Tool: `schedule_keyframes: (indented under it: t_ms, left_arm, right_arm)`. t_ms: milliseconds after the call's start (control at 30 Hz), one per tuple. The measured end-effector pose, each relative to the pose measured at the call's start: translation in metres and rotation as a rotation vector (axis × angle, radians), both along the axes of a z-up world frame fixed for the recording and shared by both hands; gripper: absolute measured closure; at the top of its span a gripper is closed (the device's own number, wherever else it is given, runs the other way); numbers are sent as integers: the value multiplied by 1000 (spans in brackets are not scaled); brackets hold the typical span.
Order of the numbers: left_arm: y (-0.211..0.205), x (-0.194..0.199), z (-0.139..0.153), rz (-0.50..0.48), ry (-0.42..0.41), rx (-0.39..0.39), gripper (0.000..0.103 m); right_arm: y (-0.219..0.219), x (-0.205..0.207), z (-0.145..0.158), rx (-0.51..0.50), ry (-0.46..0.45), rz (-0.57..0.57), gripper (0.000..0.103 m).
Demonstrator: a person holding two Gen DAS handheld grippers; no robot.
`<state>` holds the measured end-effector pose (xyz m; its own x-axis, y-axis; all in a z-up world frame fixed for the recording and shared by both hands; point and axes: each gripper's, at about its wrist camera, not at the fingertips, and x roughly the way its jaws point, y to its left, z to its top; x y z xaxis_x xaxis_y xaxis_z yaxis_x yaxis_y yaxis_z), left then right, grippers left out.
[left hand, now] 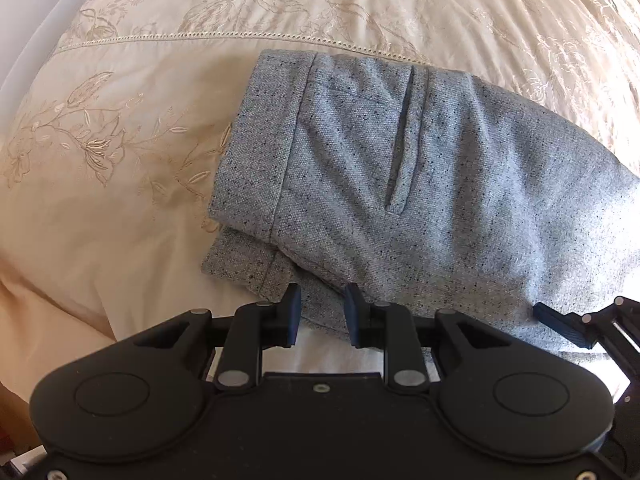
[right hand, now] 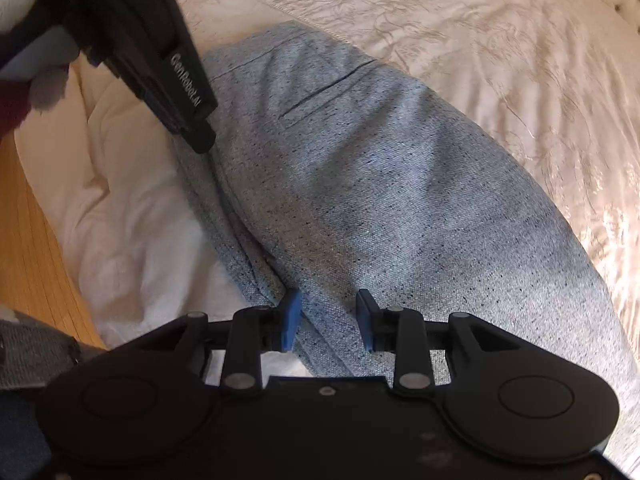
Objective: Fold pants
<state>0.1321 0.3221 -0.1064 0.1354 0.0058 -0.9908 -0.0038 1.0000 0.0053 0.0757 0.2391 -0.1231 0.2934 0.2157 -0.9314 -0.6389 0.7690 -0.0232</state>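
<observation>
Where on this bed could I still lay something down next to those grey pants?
Bare bedspread lies left of the grey pants, and more beyond their far edge. The near edge is crowded: both the left hand-held gripper and right hand-held gripper hover there.

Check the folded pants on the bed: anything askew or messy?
Slightly. The grey pants lie folded on the cream bedspread, but at the near left corner the under layer sticks out past the top layer's waistband edge, so the edges are not aligned. No damage shows.

Pants (left hand: 420, 184) run off the right edge; their lower edge hides behind the left gripper (left hand: 320, 312)
</observation>
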Motion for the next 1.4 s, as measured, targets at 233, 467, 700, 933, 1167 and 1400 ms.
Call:
schedule_keyframes:
  t_ms: [233, 467, 700, 933, 1167, 1400]
  left_arm:
    - [31, 3, 6, 42, -22, -1, 70]
    - [54, 21, 19, 68, -59, 0, 70]
    - [45, 39, 44, 55, -140, -25, 69]
    - [-10, 56, 24, -78, -129, -60, 62]
    - [-25, 32, -47, -193, 76, 35, 59]
    - [-24, 31, -24, -148, 68, 22, 65]
  right_arm:
    - [11, 1, -5, -46, -92, 92, 87]
    - [-31, 34, 37, 199, 52, -186, 94]
    - [-24, 20, 23, 184, 148, -119, 93]
    - [-5, 23, -5, 100, 154, -74, 93]
    - [-30, 35, 8, 178, 190, -164, 92]
    - [-106, 61, 58, 274, 107, -397, 81]
